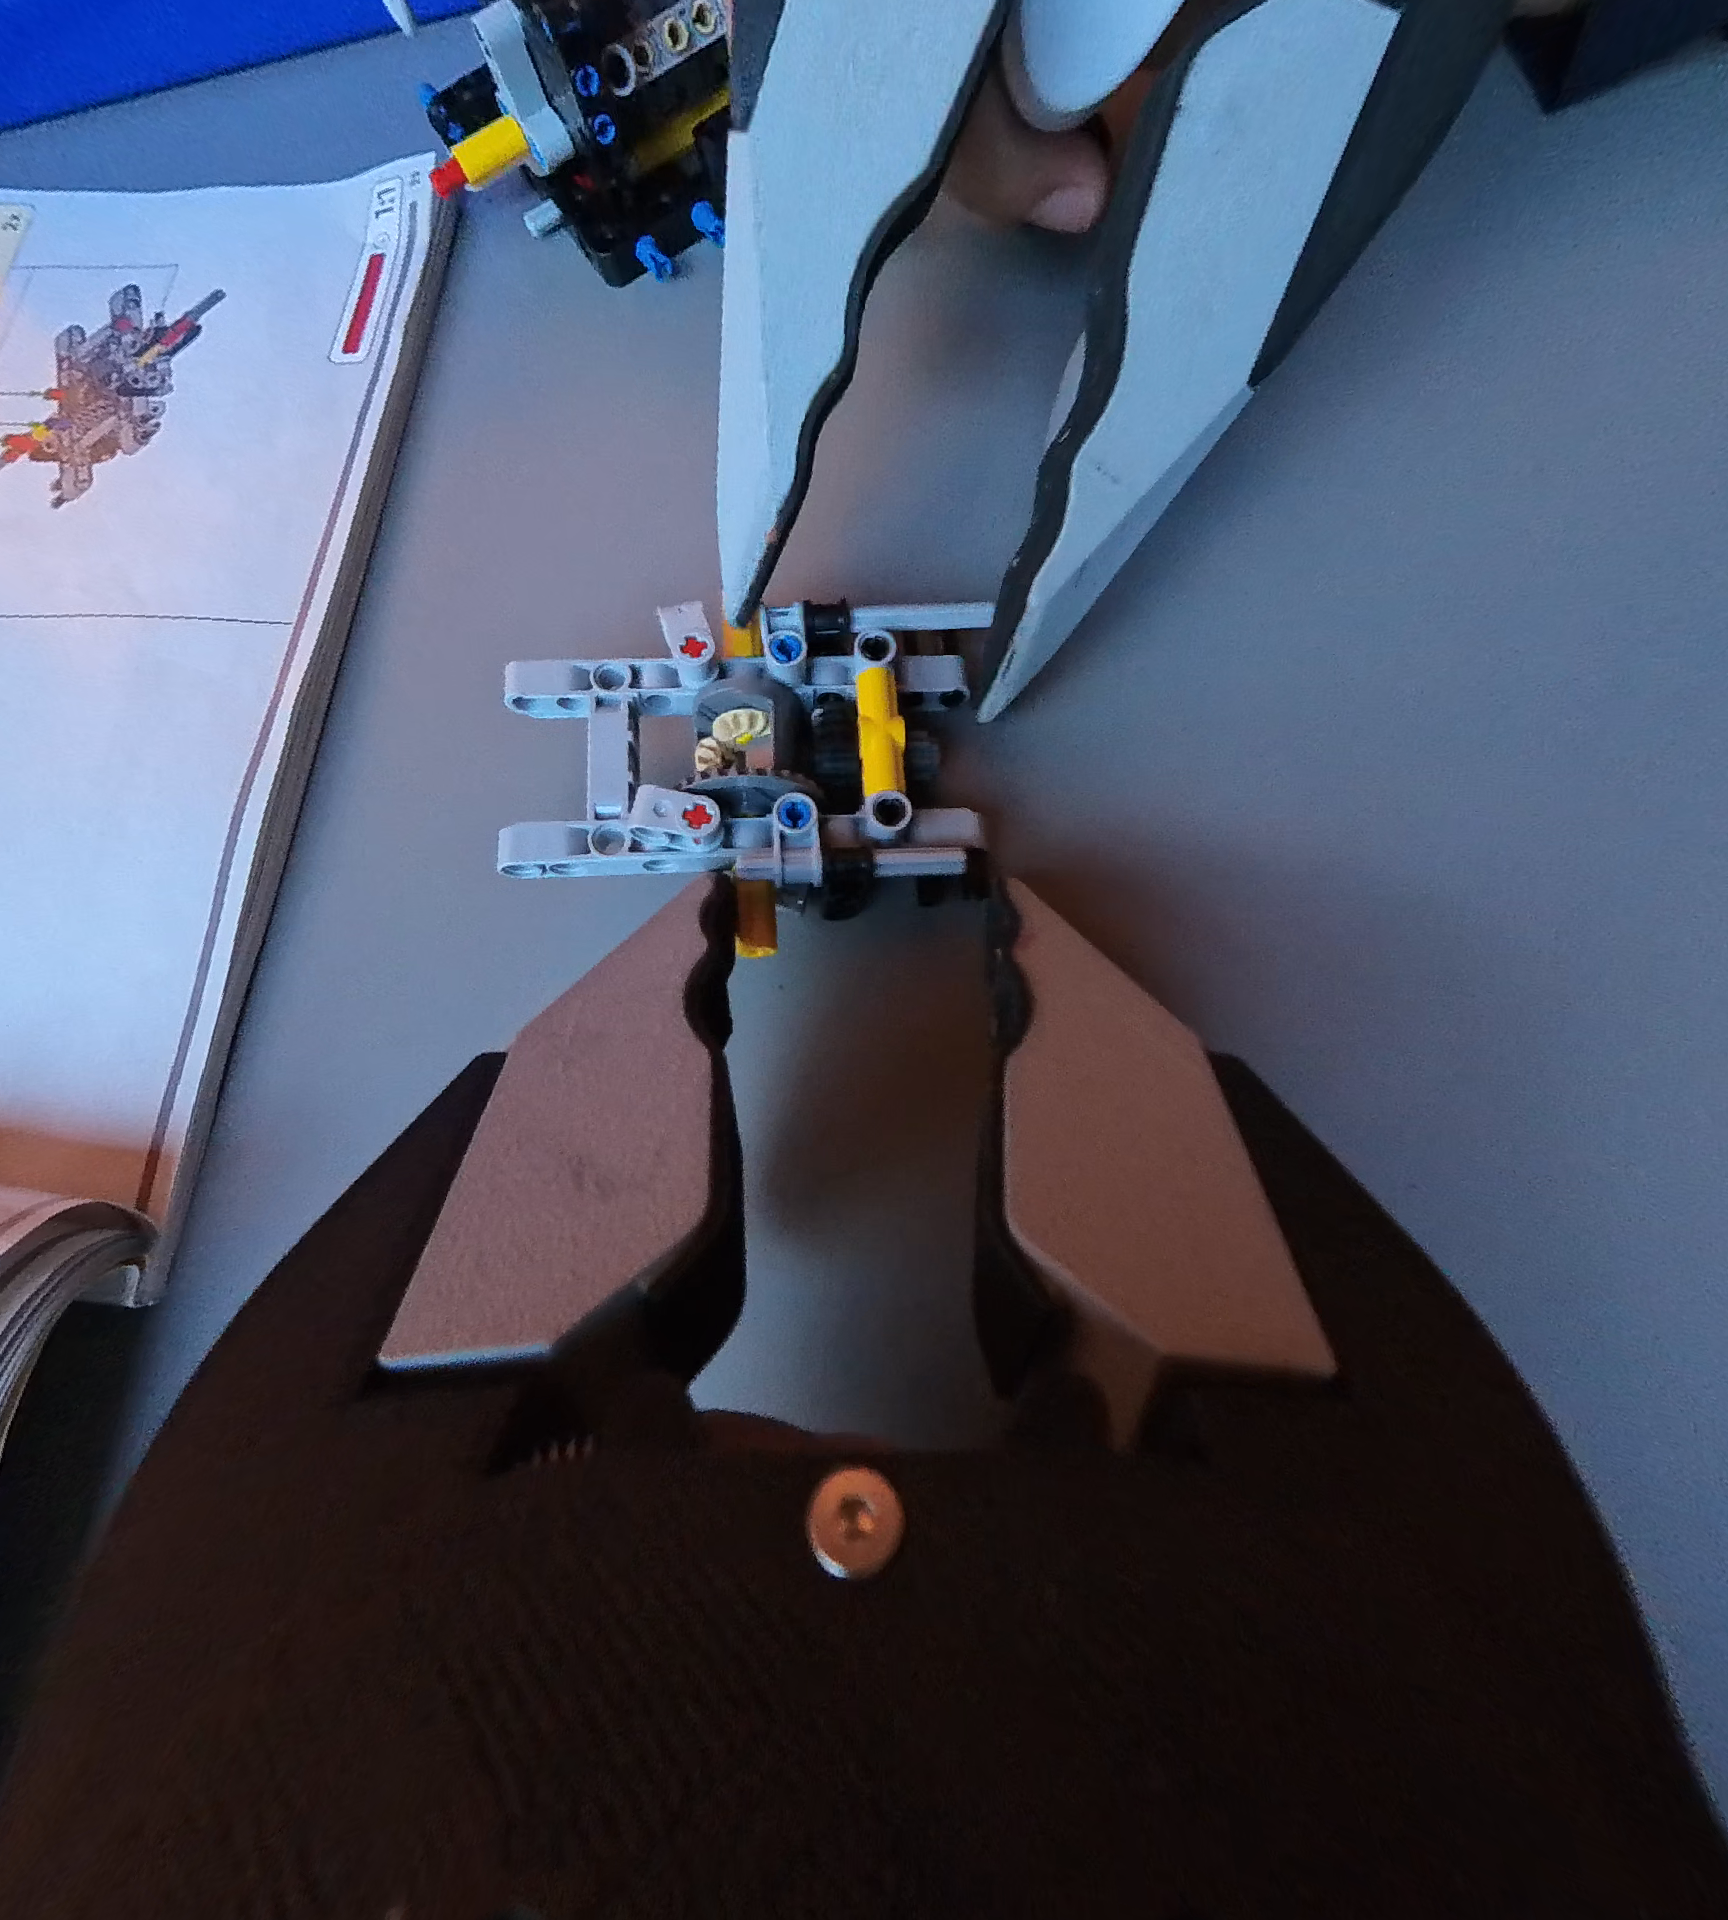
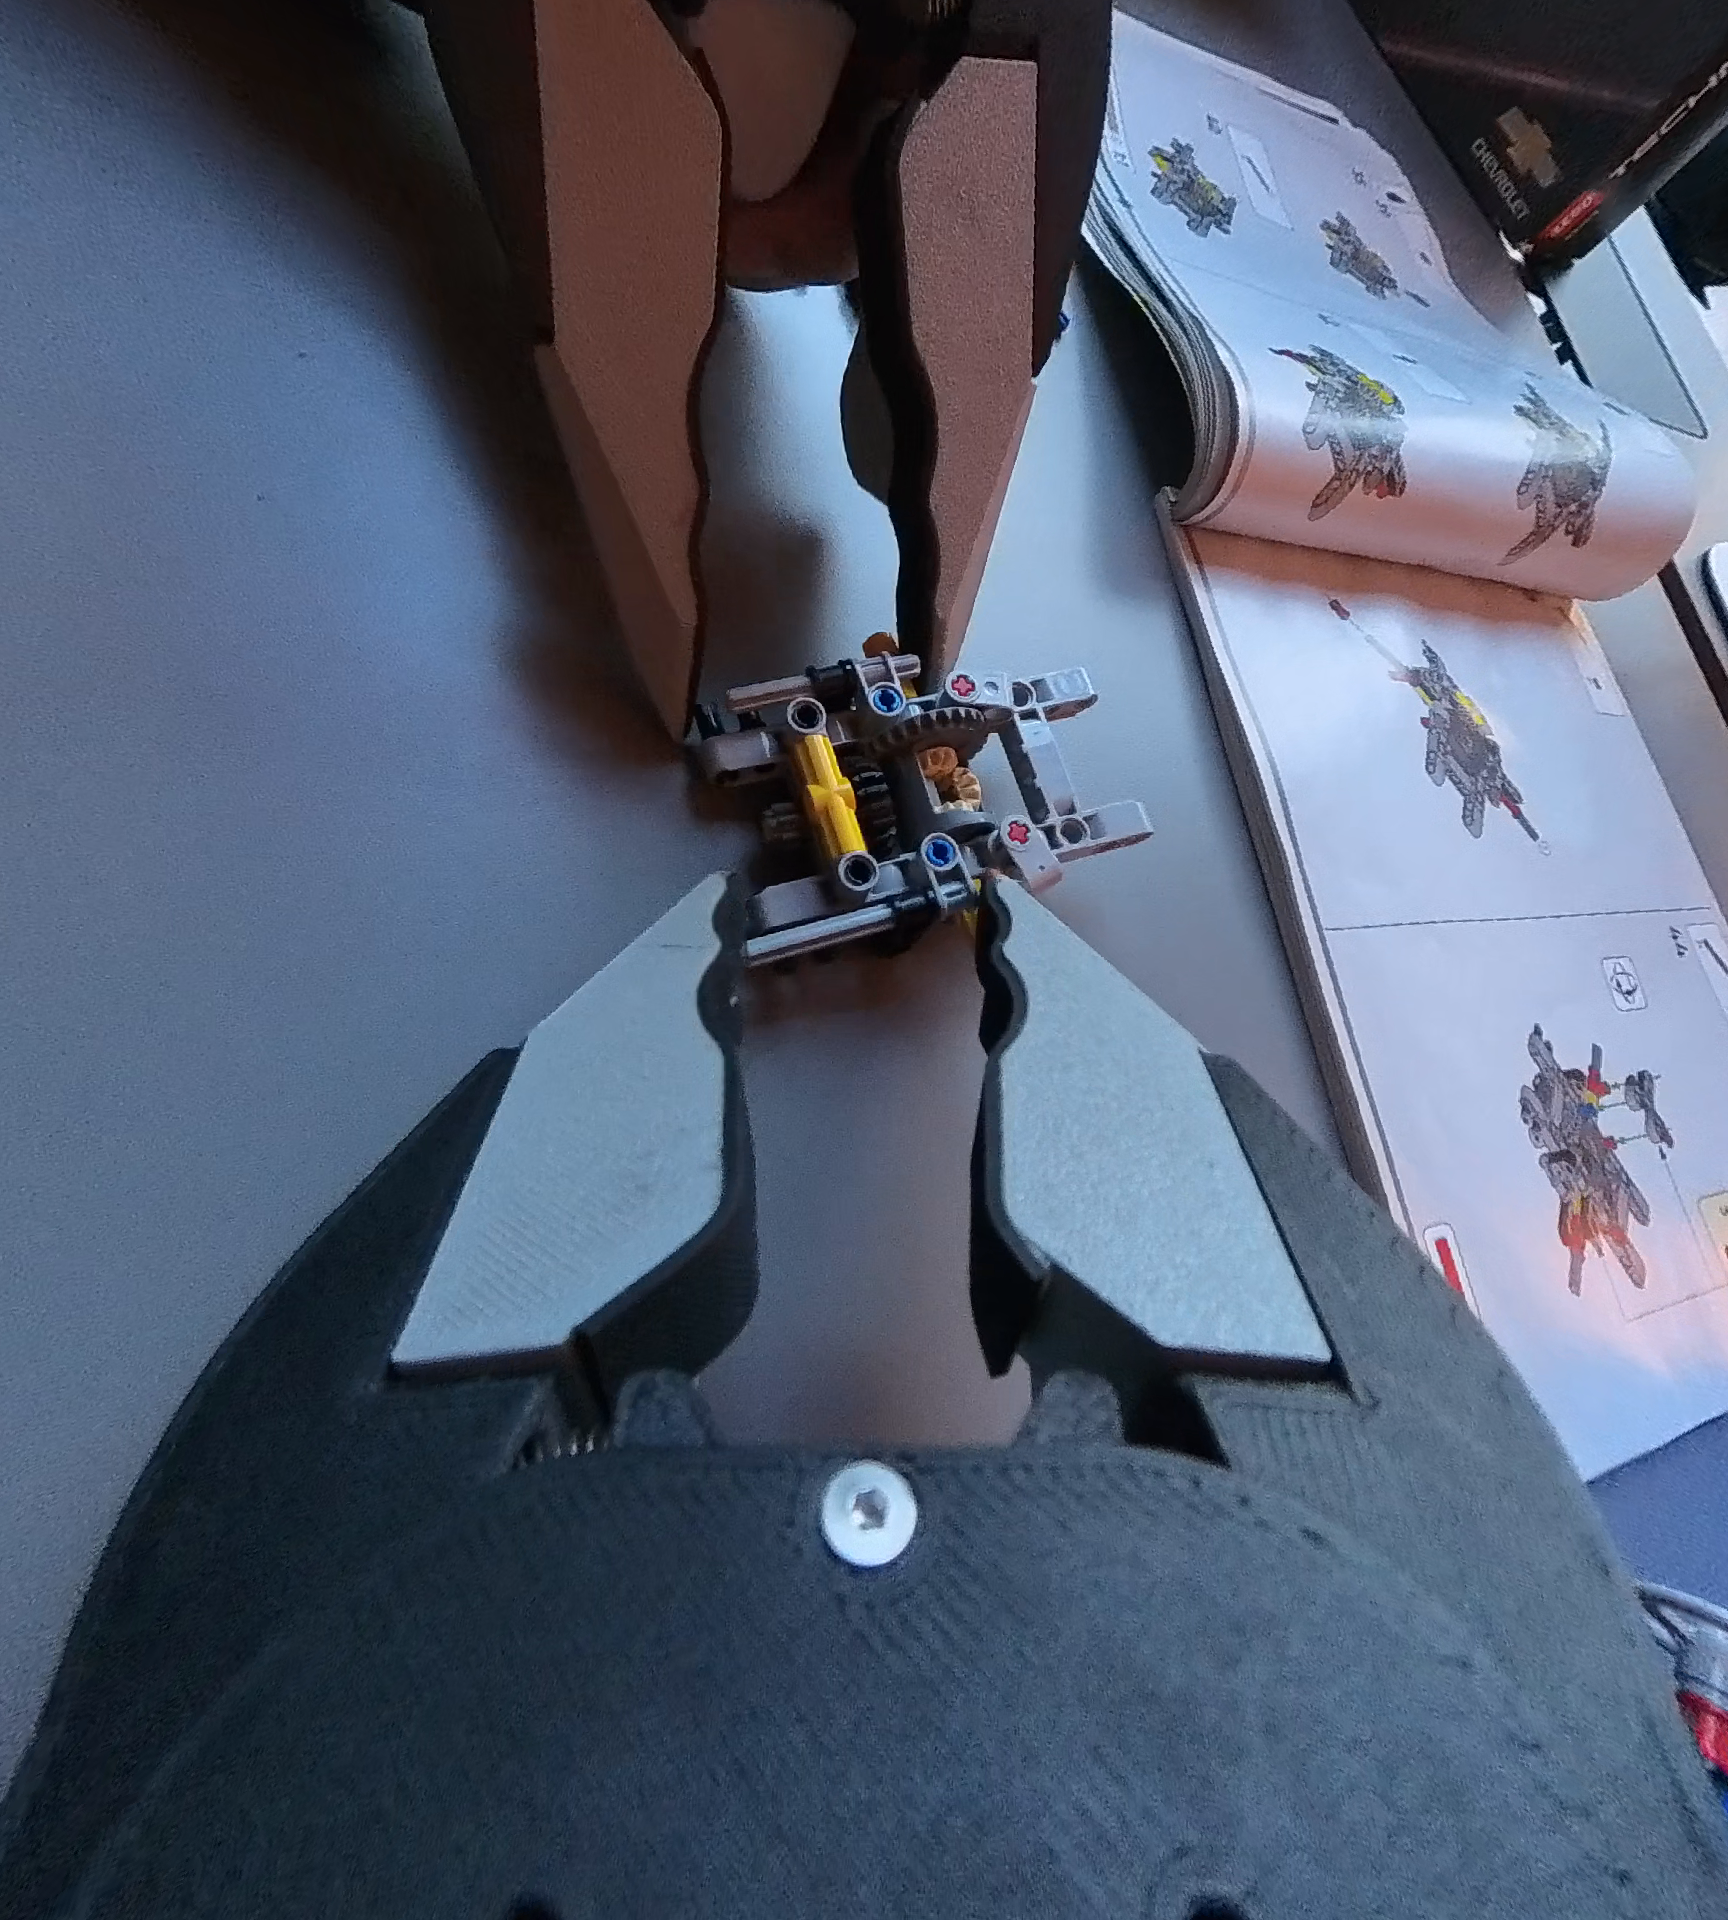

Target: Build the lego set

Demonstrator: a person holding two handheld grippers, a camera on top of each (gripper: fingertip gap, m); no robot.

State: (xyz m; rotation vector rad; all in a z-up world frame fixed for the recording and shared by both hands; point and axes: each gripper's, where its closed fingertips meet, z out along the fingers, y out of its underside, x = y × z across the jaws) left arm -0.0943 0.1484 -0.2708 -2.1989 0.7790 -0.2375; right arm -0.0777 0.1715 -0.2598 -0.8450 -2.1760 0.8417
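A small grey building-brick gear assembly point(image 1: 735, 748) with a yellow connector, gears and blue and red pins lies on the grey table point(image 1: 1359, 831). It also shows in the right wrist view point(image 2: 901, 790). My left gripper point(image 1: 855, 894) is open. Its brown fingertips flank the near side beam and axle, and an orange axle end lies just inside the left tip. My right gripper point(image 2: 855, 894) is open. Its grey fingertips flank the opposite side beam. Each gripper shows in the other view, the right point(image 1: 865, 665) and the left point(image 2: 803, 686), facing each other across the assembly.
An open instruction booklet point(image 1: 112, 623) lies beside the assembly; it shows in the right wrist view too point(image 2: 1462, 831). A larger black brick assembly point(image 1: 611, 135) stands beyond it. A dark product box point(image 2: 1587, 104) stands at the far edge. A red and grey part point(image 2: 1712, 1683) lies near a blue surface. Less than 4 cm separates the two grippers' tips.
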